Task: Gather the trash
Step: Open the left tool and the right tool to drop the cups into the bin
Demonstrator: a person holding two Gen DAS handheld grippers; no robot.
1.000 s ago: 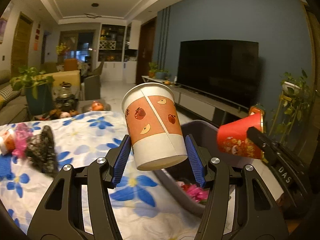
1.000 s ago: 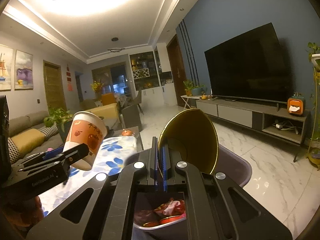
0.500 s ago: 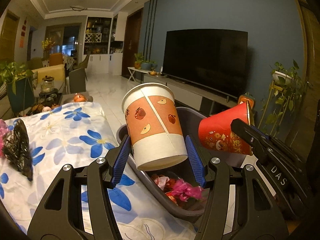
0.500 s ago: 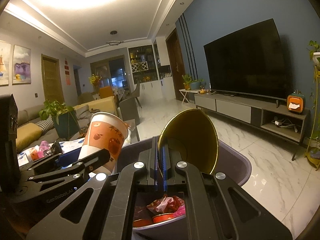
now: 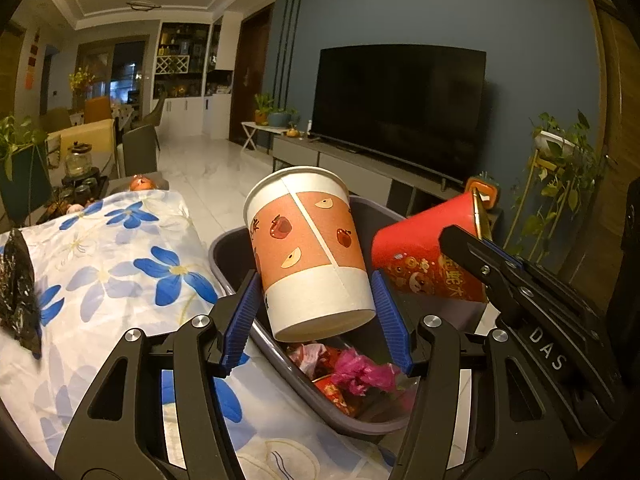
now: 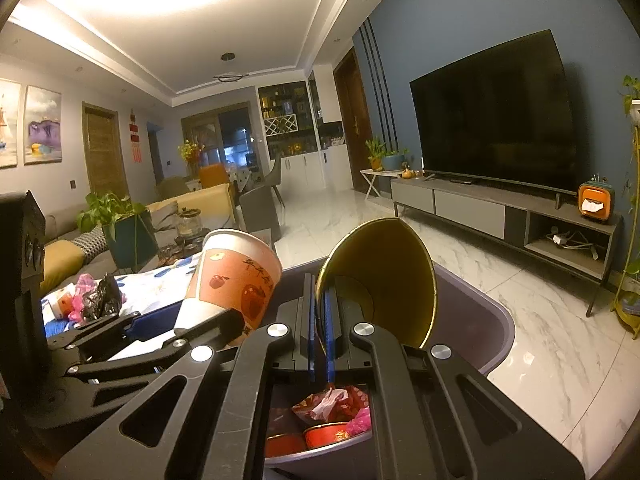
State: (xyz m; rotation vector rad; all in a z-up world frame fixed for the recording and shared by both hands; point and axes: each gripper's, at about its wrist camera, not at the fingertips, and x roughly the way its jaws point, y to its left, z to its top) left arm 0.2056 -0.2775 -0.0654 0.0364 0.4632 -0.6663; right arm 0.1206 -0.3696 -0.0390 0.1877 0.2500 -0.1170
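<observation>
Left gripper [image 5: 316, 312] pinches the paper cup [image 5: 308, 248] over the bin's [image 5: 224, 248] near-left rim; right gripper [image 6: 319, 328] clamps the red cup's [image 5: 424, 264] edge above the bin's open middle, beside the table [image 5: 100, 272].

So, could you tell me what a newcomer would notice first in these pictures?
Two paper cups held over the grey bin: the left gripper clamps an orange apple-print cup, and the right gripper pinches a red, gold-lined cup by its rim. Behind them, a large dark television fills the blue wall.
</observation>
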